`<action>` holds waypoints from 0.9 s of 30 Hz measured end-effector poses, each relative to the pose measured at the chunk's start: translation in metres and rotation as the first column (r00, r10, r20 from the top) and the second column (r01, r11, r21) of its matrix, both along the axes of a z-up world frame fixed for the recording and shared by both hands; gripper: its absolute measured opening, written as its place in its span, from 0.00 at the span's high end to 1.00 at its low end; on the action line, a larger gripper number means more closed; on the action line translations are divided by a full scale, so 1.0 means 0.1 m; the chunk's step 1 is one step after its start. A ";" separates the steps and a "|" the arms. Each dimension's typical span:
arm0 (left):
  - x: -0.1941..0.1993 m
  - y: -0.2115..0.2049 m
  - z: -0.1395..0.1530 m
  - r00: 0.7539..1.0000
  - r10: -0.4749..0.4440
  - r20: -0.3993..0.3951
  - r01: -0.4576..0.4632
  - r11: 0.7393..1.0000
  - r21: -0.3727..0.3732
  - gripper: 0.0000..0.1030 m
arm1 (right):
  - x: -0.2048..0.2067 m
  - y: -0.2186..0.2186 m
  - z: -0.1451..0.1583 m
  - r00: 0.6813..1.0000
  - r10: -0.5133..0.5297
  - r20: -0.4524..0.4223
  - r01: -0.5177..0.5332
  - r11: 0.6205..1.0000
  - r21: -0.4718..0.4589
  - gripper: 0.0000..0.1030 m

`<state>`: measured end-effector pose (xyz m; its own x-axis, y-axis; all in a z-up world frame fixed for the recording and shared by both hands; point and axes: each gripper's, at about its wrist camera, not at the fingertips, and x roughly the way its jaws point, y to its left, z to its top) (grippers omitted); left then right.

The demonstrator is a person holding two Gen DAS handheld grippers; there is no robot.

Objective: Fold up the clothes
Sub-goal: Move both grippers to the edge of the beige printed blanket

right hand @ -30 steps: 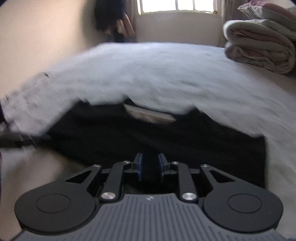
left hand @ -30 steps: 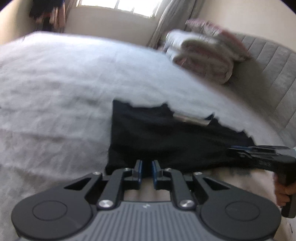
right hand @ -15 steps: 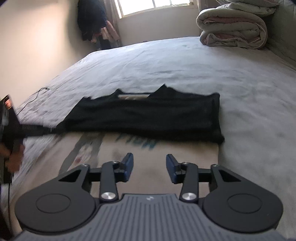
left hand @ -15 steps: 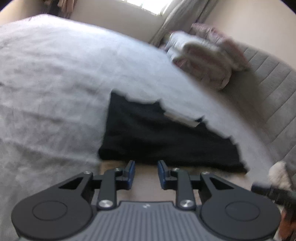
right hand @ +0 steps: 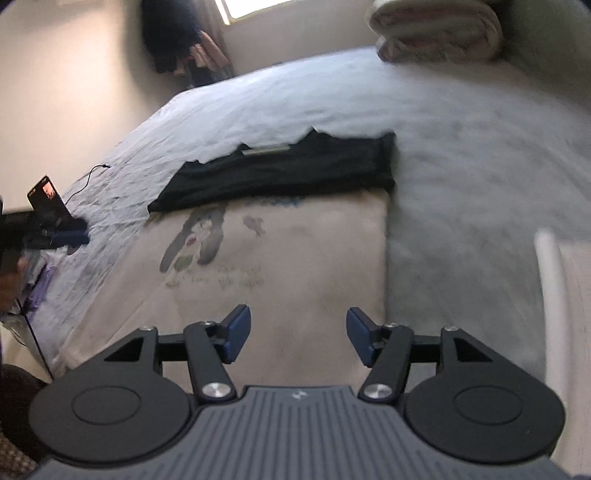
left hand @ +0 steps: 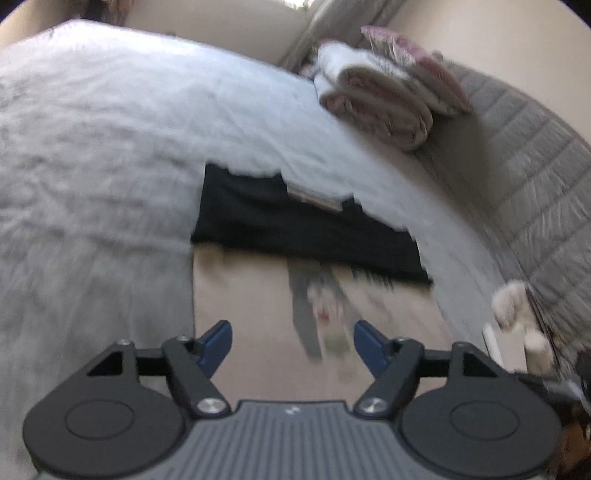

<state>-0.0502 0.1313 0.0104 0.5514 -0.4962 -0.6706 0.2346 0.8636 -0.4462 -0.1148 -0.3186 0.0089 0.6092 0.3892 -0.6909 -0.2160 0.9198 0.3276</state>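
A beige T-shirt (right hand: pixel 280 266) with a faded cartoon print lies flat on the bed; it also shows in the left wrist view (left hand: pixel 258 325). A black garment (right hand: pixel 280 173) lies folded in a band across its far end, seen too in the left wrist view (left hand: pixel 295 225). My left gripper (left hand: pixel 291 343) is open and empty above the shirt's near part. My right gripper (right hand: pixel 297 334) is open and empty above the shirt's near right part. The left gripper also shows at the left edge of the right wrist view (right hand: pixel 48 229).
The grey bed cover (right hand: pixel 461 147) spreads all around. Folded quilts (left hand: pixel 388 96) lie at the head of the bed by a padded headboard (left hand: pixel 524 177). A phone on a stand (right hand: pixel 46 195) with a cable sits at the left. Dark clothes (right hand: pixel 173 33) hang by the window.
Both grippers have let go of the black garment, opened wide and pulled back toward the near end. The black garment now lies folded across the beige shirt's far end.
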 end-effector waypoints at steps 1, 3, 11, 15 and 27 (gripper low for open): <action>-0.06 0.03 -0.02 1.000 -0.012 -0.022 0.012 1.000 0.007 0.27 | -0.04 -0.07 -0.01 1.000 -0.011 -0.025 0.012 1.000 0.021 0.40; -0.17 0.08 -0.07 0.998 -0.025 -0.060 0.026 1.000 0.015 0.27 | -0.11 -0.22 -0.05 0.997 -0.034 -0.067 0.039 0.997 0.070 0.40; -0.39 0.45 -0.39 0.956 -0.048 -0.291 0.028 0.997 -0.074 0.26 | -0.35 -0.74 -0.25 0.960 -0.106 -0.258 0.175 0.949 0.262 0.40; -0.47 0.61 -0.57 0.921 -0.066 -0.383 0.011 0.989 -0.145 0.24 | -0.41 -0.86 -0.35 0.948 -0.105 -0.301 0.203 0.926 0.317 0.40; -0.55 0.63 -0.95 0.911 -0.156 -0.382 -0.004 0.923 -0.385 0.30 | -0.37 -0.98 -0.56 0.927 -0.035 -0.374 0.218 0.861 0.459 0.44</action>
